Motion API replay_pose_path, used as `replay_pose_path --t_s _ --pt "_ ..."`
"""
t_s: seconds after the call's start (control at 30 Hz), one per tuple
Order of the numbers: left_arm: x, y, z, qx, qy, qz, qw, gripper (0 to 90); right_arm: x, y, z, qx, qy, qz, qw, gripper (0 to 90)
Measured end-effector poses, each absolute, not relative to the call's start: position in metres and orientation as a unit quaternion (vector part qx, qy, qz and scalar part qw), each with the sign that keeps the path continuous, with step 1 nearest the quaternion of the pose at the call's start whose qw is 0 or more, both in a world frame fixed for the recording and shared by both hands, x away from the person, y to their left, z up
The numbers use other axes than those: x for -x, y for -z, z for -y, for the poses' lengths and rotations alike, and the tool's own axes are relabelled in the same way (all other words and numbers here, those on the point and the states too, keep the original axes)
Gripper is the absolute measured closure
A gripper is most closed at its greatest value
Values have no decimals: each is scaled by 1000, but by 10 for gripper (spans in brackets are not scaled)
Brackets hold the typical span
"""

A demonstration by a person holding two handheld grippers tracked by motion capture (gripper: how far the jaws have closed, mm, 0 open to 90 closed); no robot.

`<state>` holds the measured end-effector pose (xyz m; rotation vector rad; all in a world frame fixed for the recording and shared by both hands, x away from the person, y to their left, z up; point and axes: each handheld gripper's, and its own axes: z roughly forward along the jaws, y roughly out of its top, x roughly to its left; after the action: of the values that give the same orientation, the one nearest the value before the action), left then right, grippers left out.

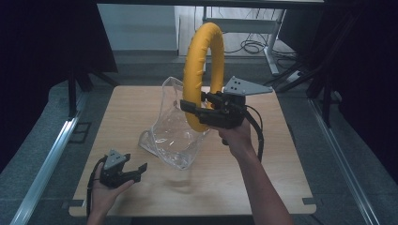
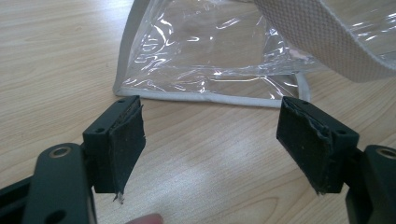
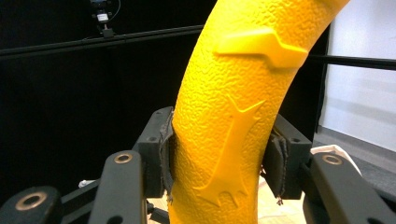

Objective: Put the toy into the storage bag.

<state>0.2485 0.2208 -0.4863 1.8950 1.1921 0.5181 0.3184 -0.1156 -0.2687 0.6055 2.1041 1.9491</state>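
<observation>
ring above the bag

while the right claw [image 1: 202, 104] pinches the yellow ring [image 1: 201, 70] upright at upper centre, above the clear bag [image 1: 173, 126] on the table [image 1: 263, 178], the left claw [image 1: 133, 171] rests spread at lower left. the bag looks empty; the next move probably calls for lowering the ring into its mouth.

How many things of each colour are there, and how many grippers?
Yellow ring: 1
Clear bag: 1
Black grippers, left gripper and right gripper: 2
Total: 4
</observation>
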Motion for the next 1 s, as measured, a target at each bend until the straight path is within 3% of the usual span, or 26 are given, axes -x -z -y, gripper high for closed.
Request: replay_pose_path --t_s 1.0 --pt "-249 487 -221 -751 -205 -475 410 235 -312 277 81 -171 -663 -725 73 497"
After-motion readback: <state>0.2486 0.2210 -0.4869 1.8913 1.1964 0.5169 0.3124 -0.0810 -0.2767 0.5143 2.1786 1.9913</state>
